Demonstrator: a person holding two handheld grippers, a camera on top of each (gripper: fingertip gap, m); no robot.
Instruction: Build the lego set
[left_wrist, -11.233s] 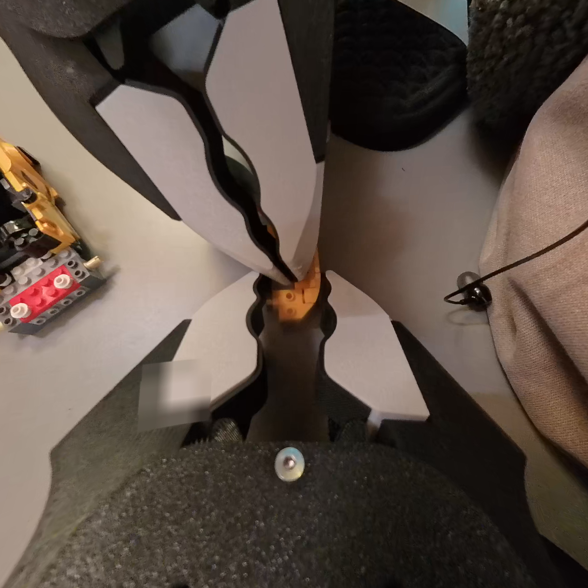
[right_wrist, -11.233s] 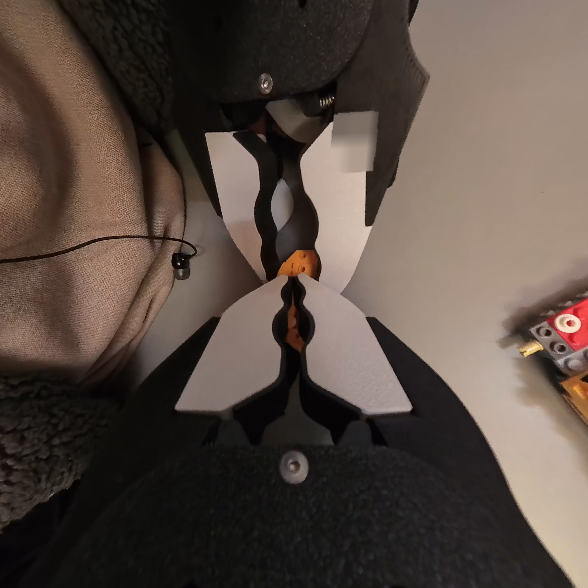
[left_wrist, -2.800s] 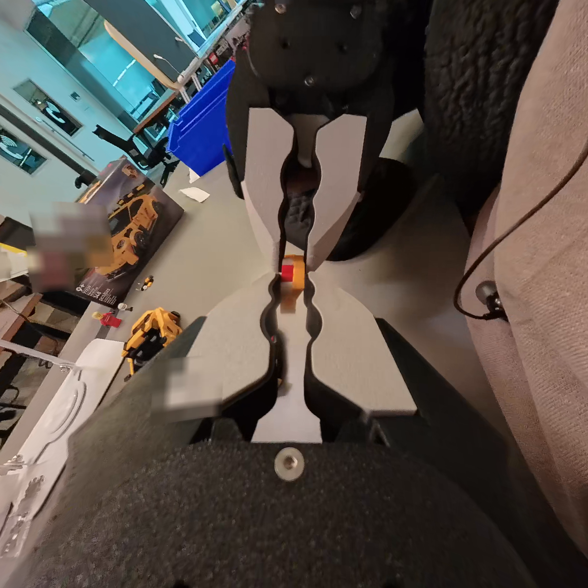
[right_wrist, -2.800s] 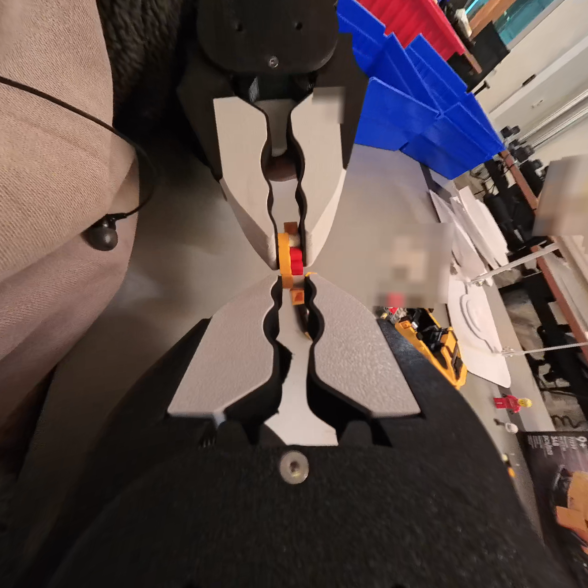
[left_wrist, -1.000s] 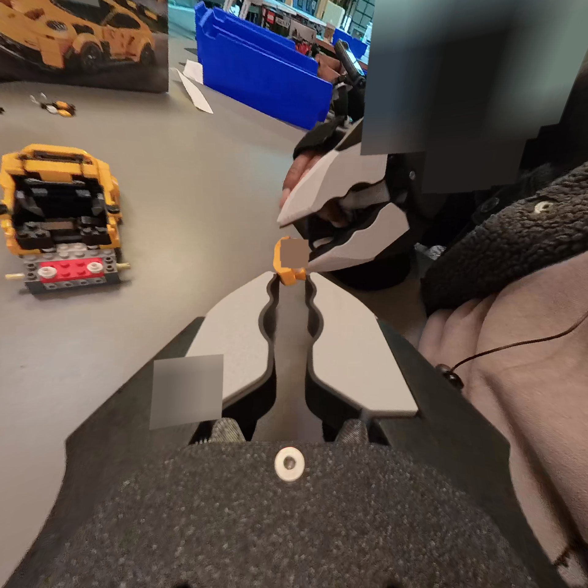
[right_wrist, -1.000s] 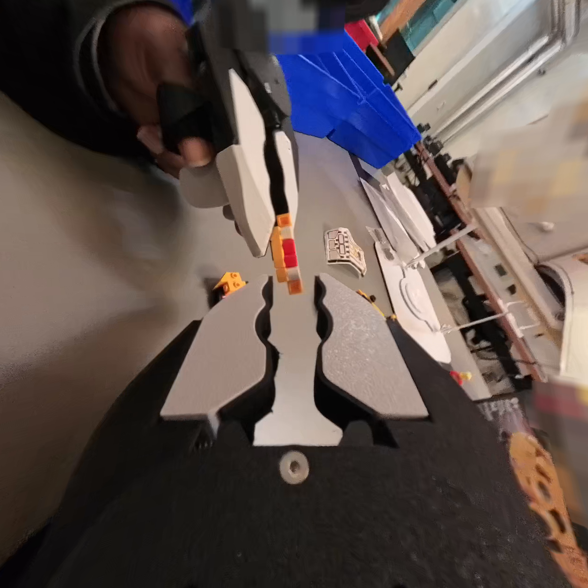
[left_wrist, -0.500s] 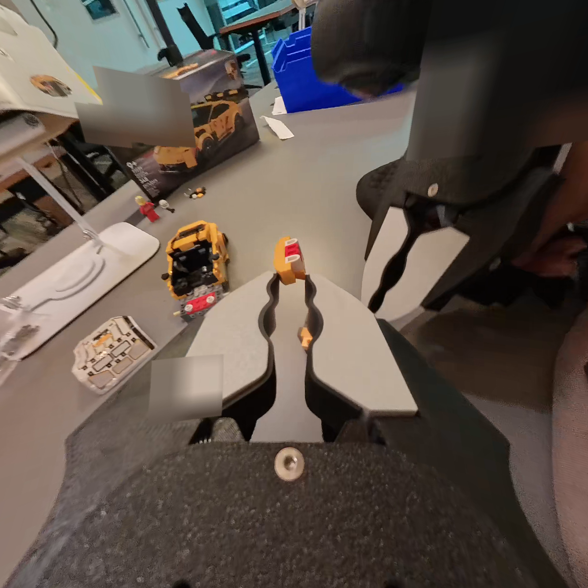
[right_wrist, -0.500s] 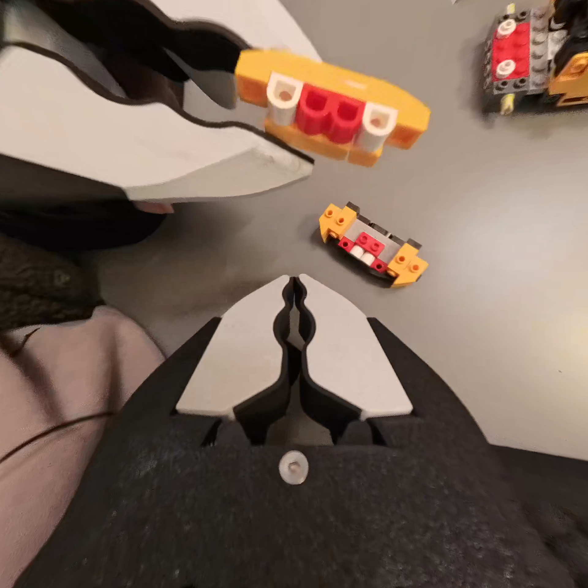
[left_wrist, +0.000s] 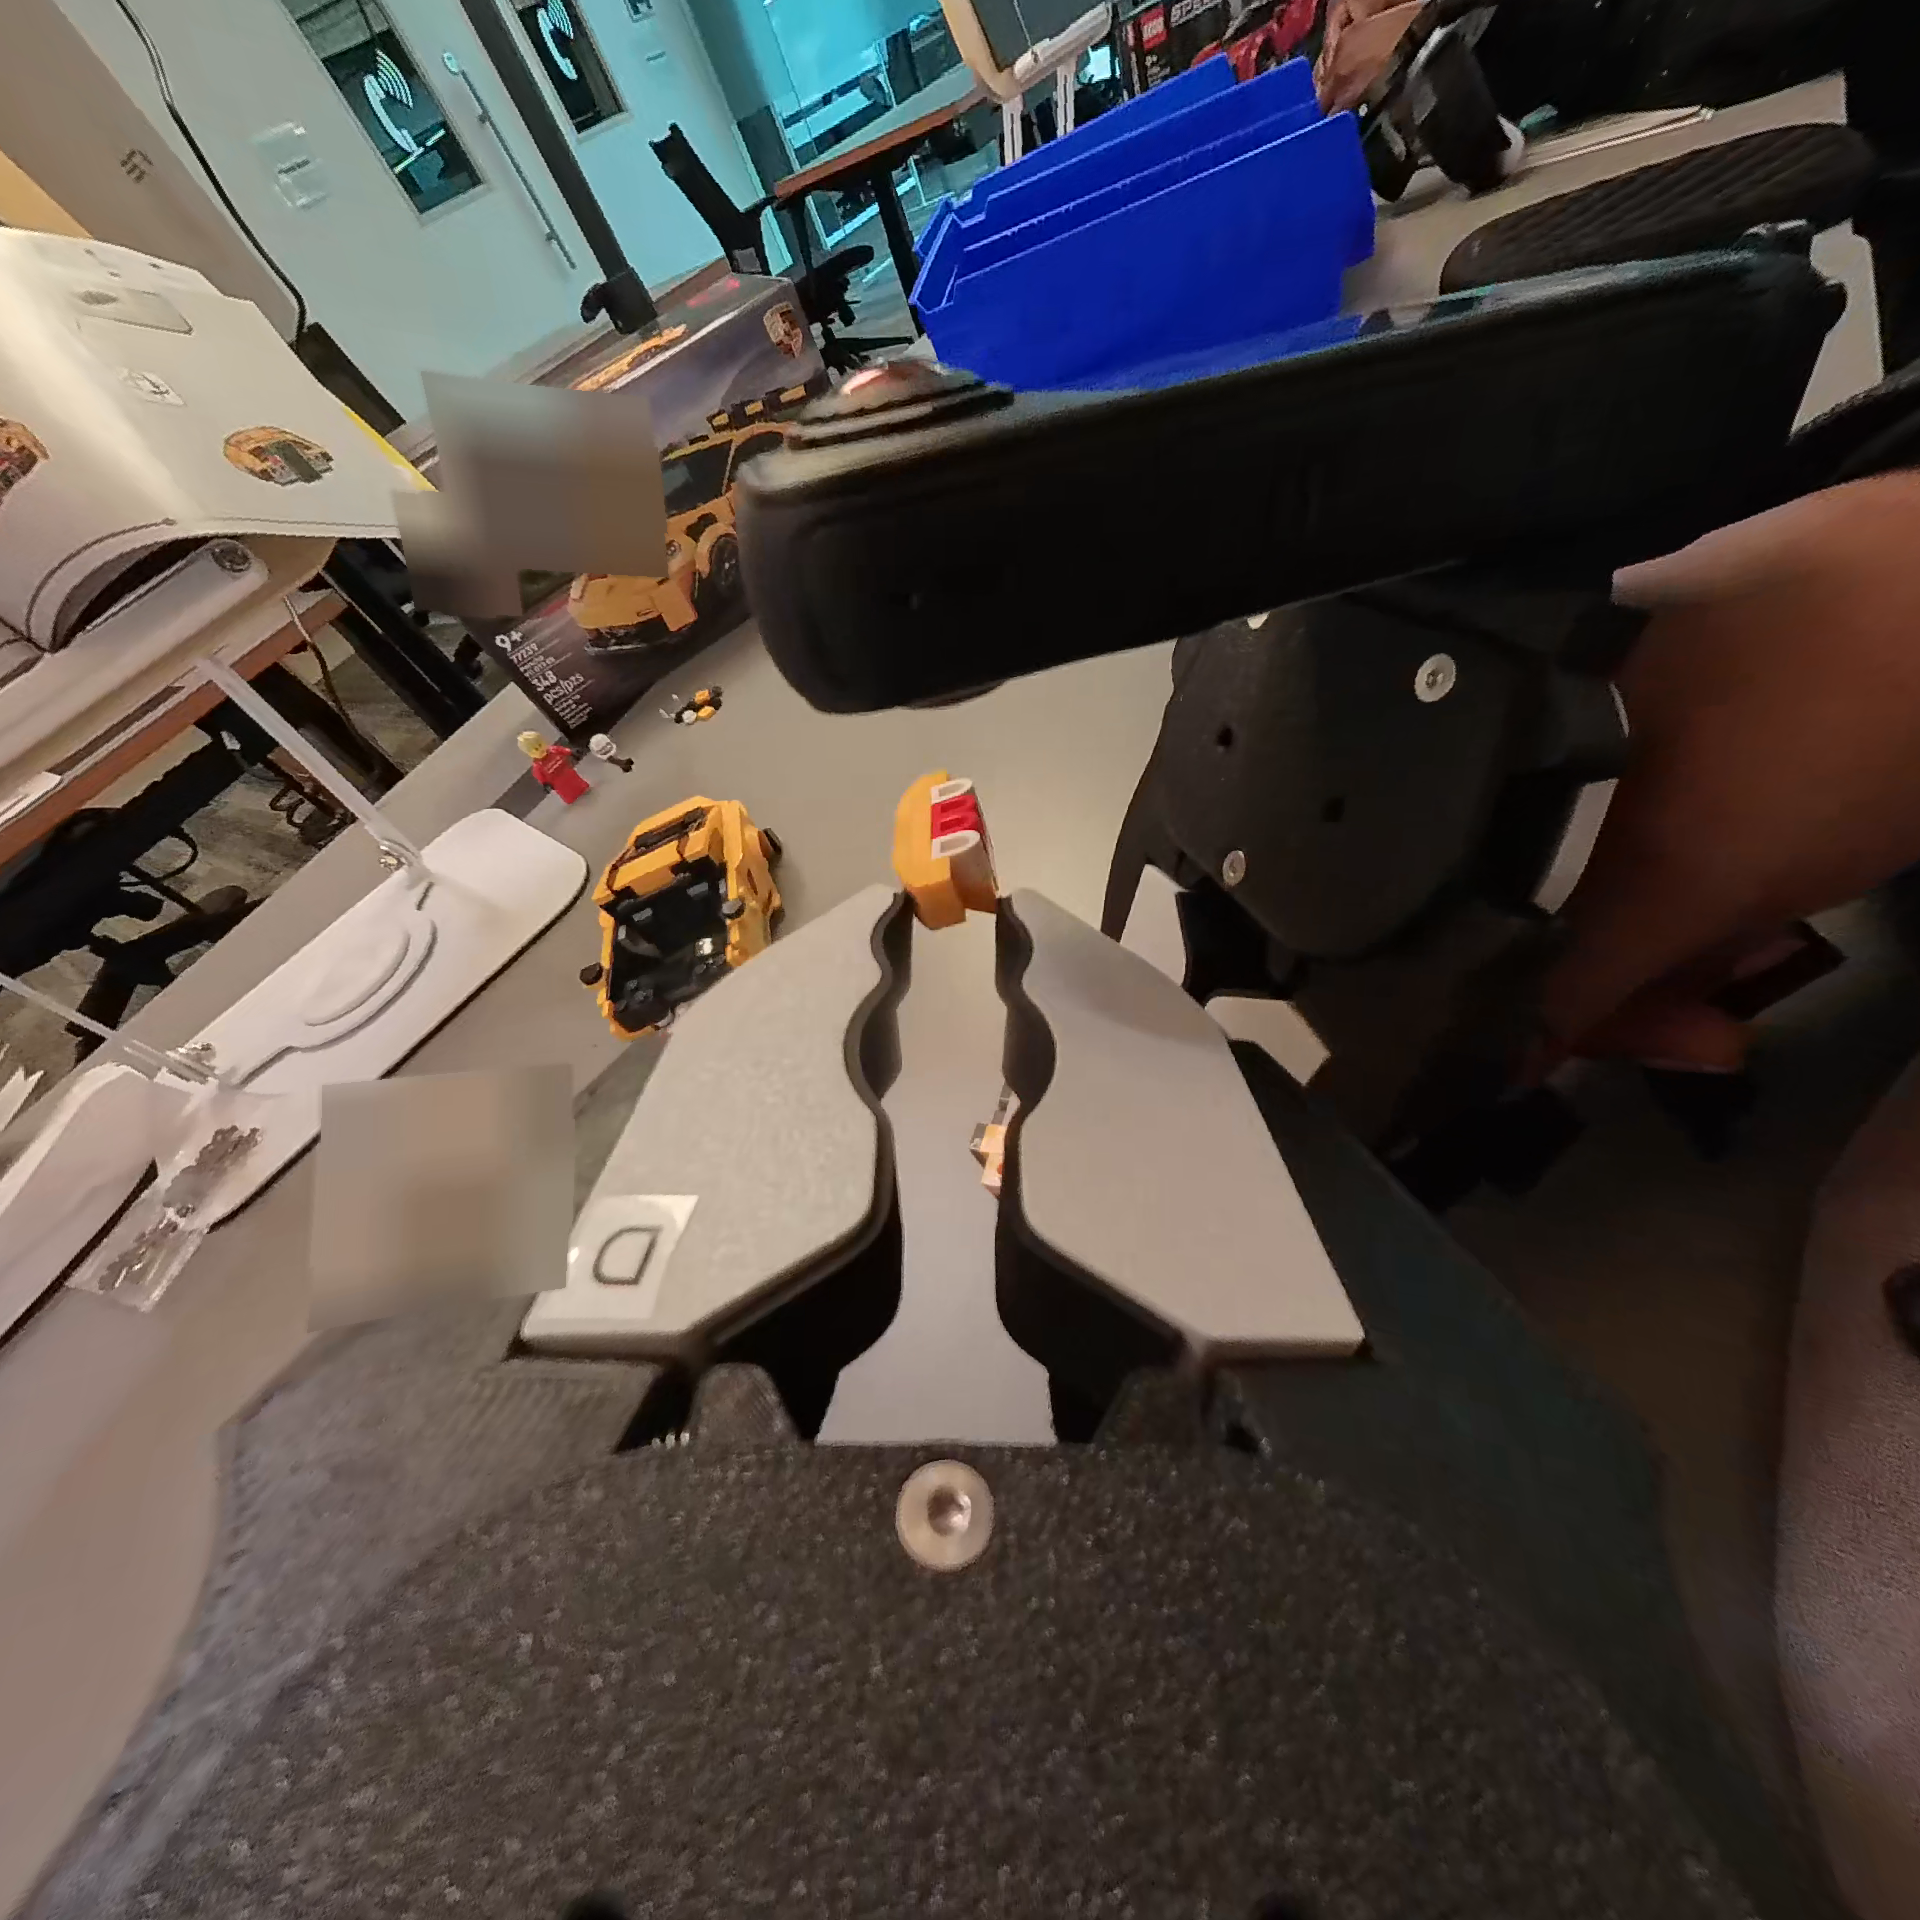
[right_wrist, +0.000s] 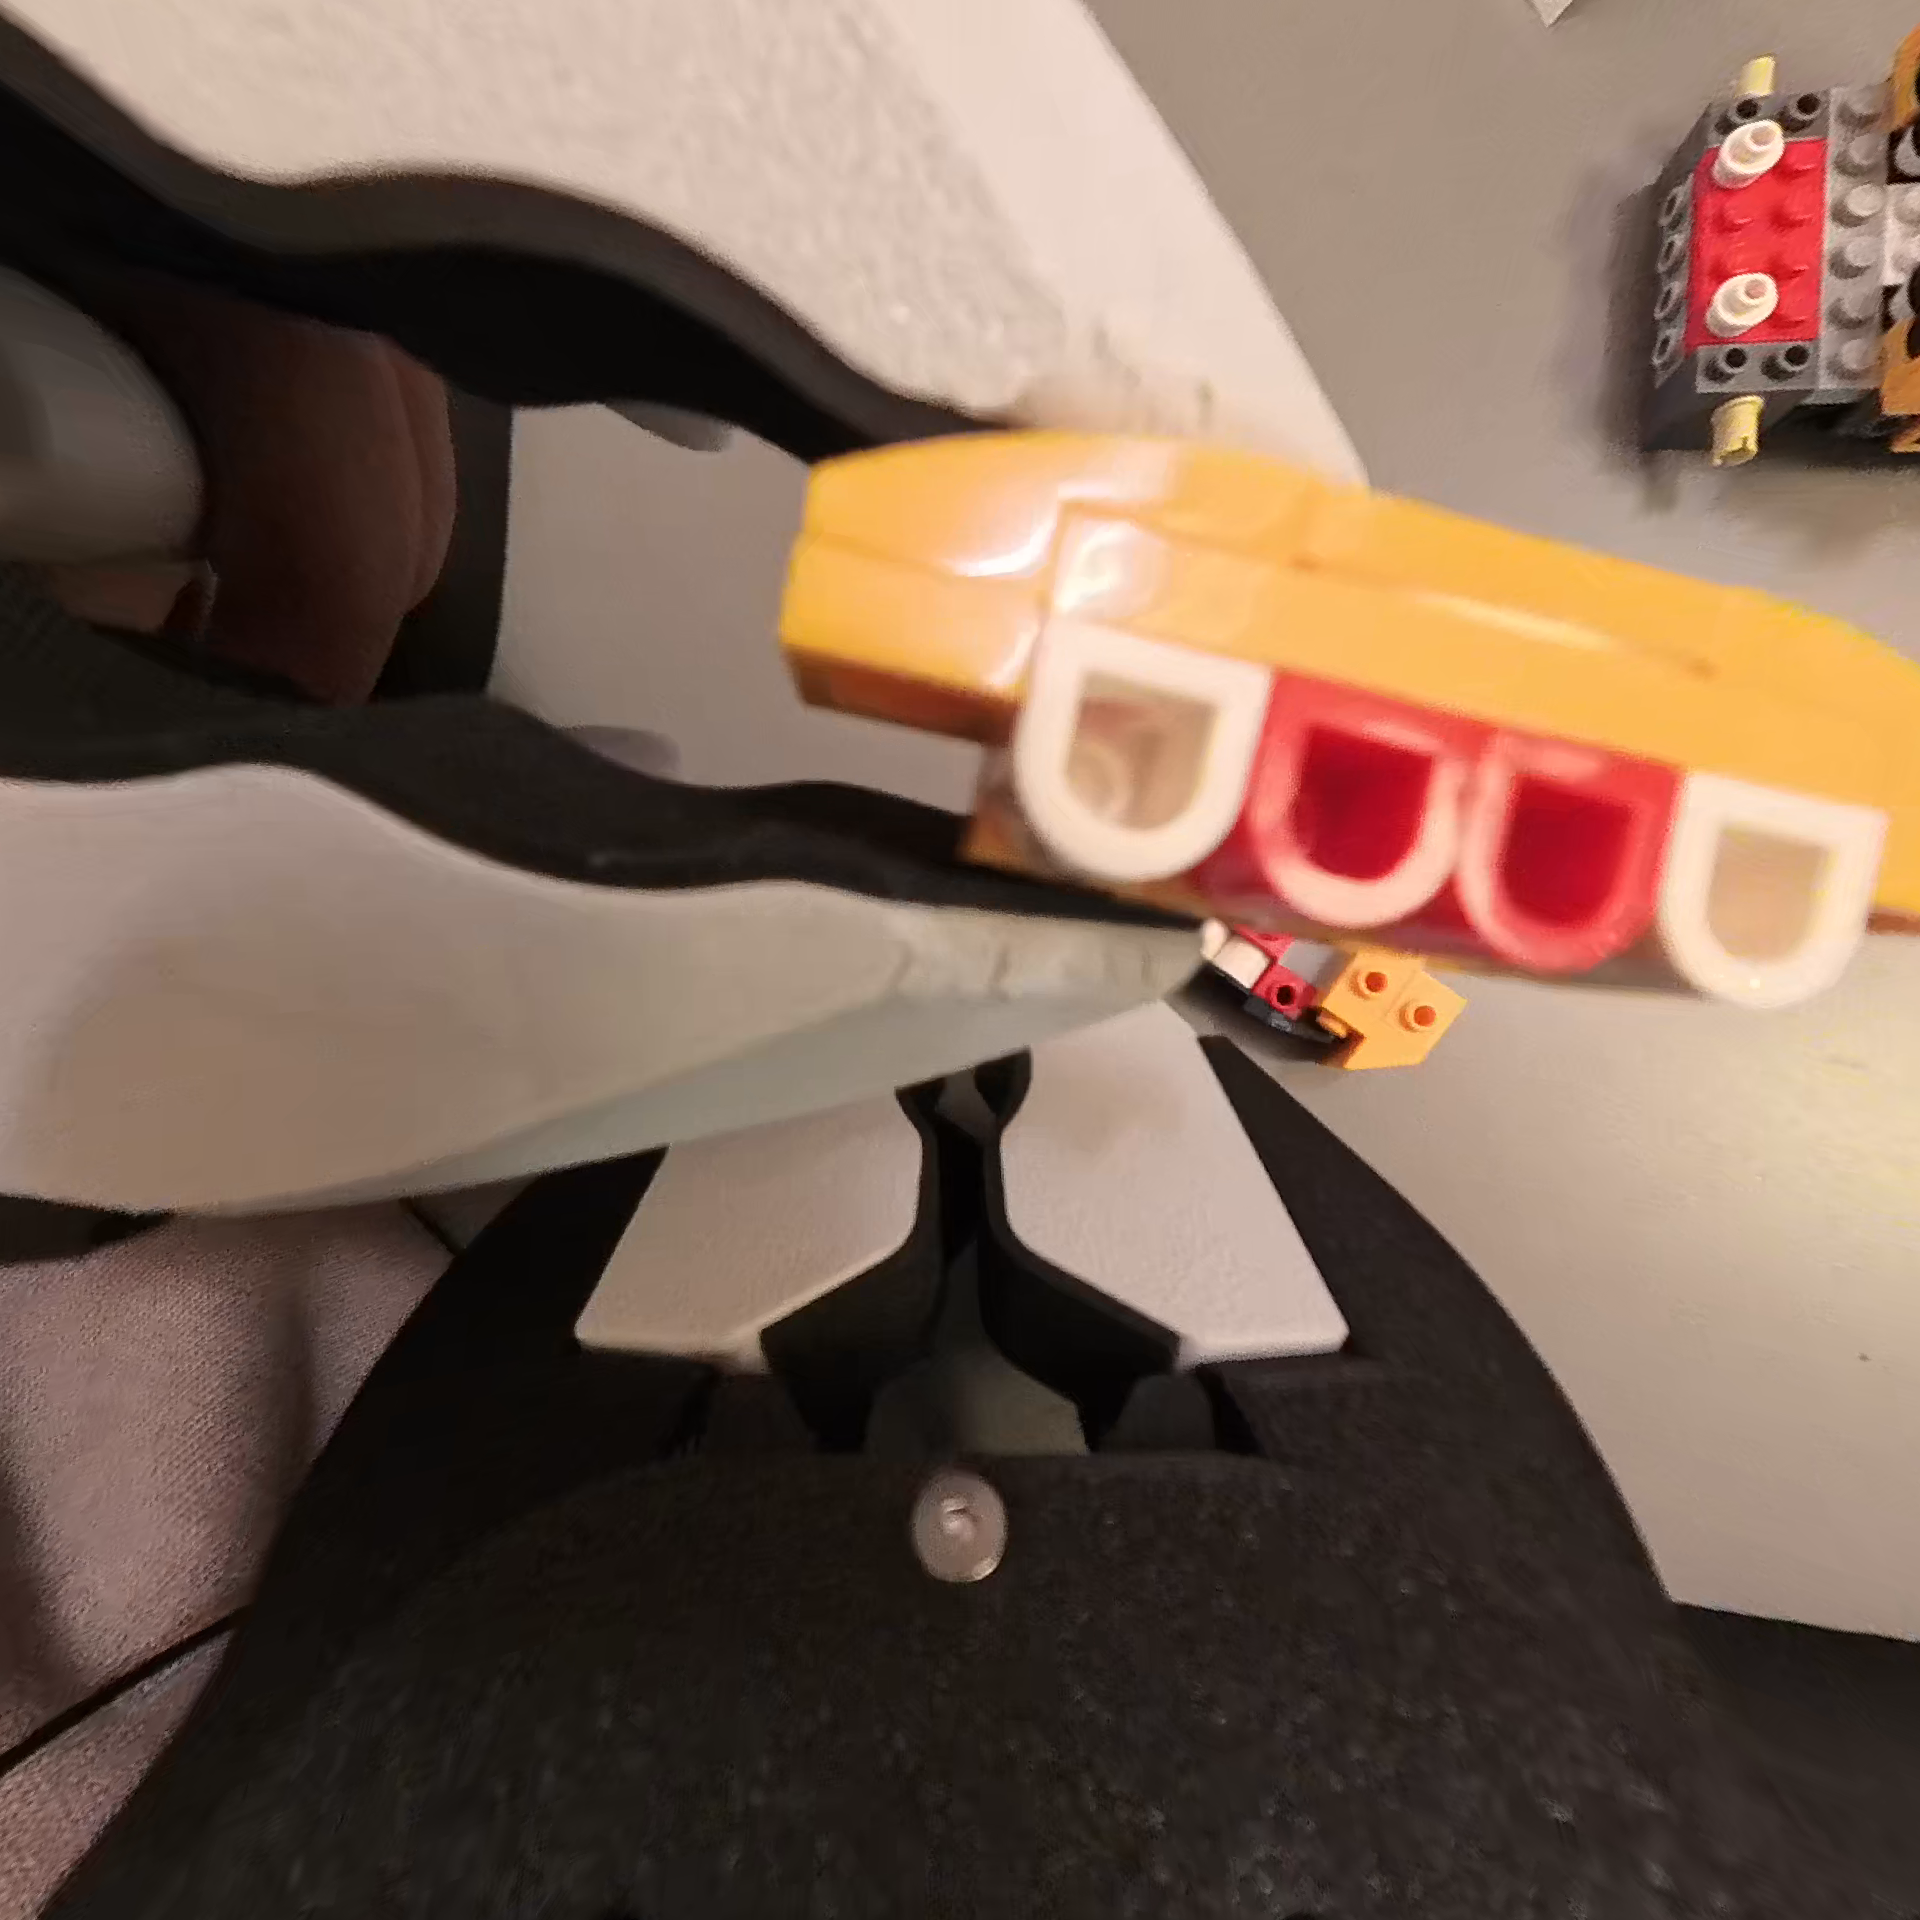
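Observation:
My left gripper (left_wrist: 951, 904) is shut on an orange curved lego piece (left_wrist: 940, 862) with red and white bricks on its underside, held above the grey table (left_wrist: 894, 758). The same piece (right_wrist: 1351, 727) fills the right wrist view, gripped at its left end. My right gripper (right_wrist: 961, 1101) is shut and empty just below it, its tips hidden behind the left gripper's lower finger (right_wrist: 520, 987). A small orange, red and grey sub-assembly (right_wrist: 1361, 1013) lies on the table under the piece. The partly built yellow car (left_wrist: 686, 914) stands on the table to the left; its red and grey end (right_wrist: 1787, 229) shows.
The set's box (left_wrist: 665, 520) stands behind the car, with a minifigure (left_wrist: 556, 764) and tiny parts (left_wrist: 696, 707) in front. A white stand base (left_wrist: 416, 935) holds an open instruction booklet (left_wrist: 135, 416) at left. Blue bins (left_wrist: 1143, 260) sit at the back. The right gripper's black body (left_wrist: 1351, 779) looms close on the right. The tips of one gripper are about 10 cm away from the tips of the other. From either gripper's tips it is about 20 cm to the partly built yellow car (left_wrist: 686, 914).
My right gripper has closed and dropped below the held piece. The left gripper has swung towards the table, bringing the orange piece very close to the right camera.

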